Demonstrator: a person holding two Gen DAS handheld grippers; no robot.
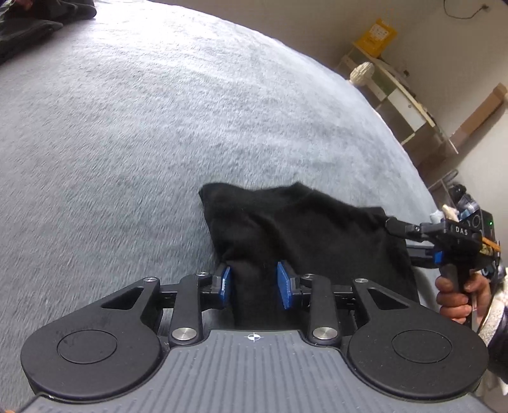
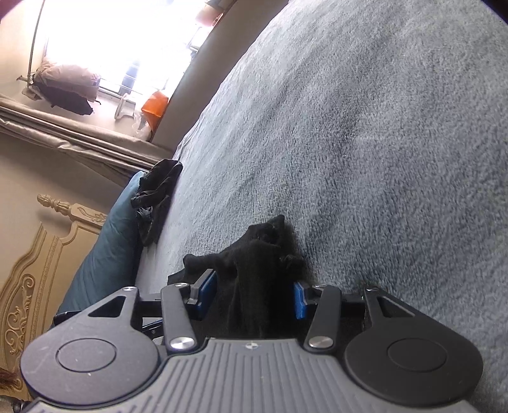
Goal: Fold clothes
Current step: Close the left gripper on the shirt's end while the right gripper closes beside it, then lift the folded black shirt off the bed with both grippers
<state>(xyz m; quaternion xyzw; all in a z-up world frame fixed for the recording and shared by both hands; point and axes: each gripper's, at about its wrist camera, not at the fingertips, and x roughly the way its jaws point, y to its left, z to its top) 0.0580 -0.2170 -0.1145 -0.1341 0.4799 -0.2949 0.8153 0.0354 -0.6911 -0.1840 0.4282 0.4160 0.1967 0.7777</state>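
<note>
Both wrist views close, angled down; share black garment (image 1: pixel 301 228) on blanket (image 1: pixel 127 127).

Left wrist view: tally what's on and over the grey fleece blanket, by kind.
Blue-padded two-finger grippers: 2 (left gripper, right gripper)
Black knit garment, gripped by both: 1
Dark clothes heap, far corner: 1
Total: 4

Both tools clamped, angled down toward the bed.

The left tool (image 1: pixel 254 282) has its 2 blue pads (image 1: pixel 224 284) pressed onto a bunched fold of black cloth (image 1: pixel 304 228). The right tool (image 2: pixel 254 300) grips a thicker wad of the same cloth, jaws set wider. In the left wrist view, a hand (image 1: pixel 457 295) wraps the right tool's handle, a pale cuff at the wrist.
</note>
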